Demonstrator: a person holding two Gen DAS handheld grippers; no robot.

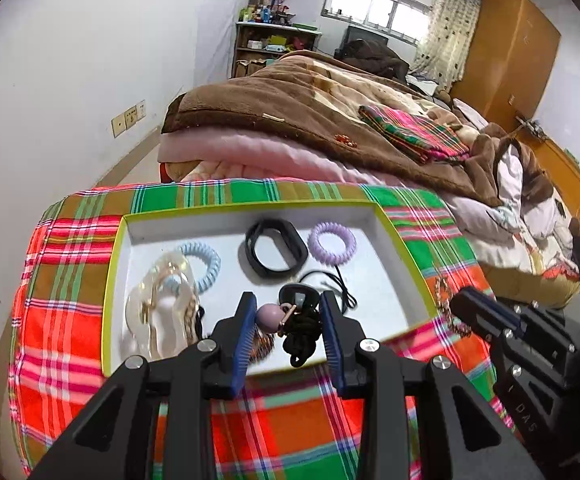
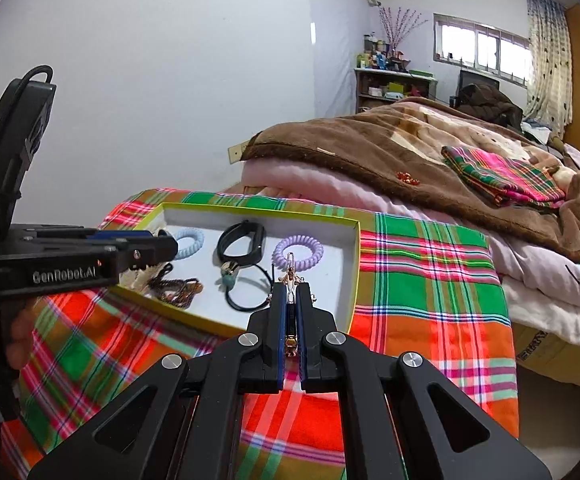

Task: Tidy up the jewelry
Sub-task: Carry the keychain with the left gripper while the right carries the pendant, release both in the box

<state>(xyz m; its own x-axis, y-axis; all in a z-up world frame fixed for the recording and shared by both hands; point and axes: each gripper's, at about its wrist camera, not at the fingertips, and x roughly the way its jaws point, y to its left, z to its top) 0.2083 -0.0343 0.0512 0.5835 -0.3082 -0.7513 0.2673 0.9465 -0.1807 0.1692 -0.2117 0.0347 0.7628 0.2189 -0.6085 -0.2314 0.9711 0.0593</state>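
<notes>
A white box with a yellow-green rim lies on a plaid cloth. In it are a blue coil tie, a black band, a purple coil tie, a pendant on black cord and a clear bag with gold chain. My left gripper hovers over the box's near left part. Its pads press on a purple bead with knotted black cord that dangles. My right gripper is shut on a gold chain whose silver clasp sticks out.
The plaid cloth covers the near end of a bed. Behind it lie a brown blanket and a folded plaid cloth. A white wall runs along the left. A person's hand holds the left gripper.
</notes>
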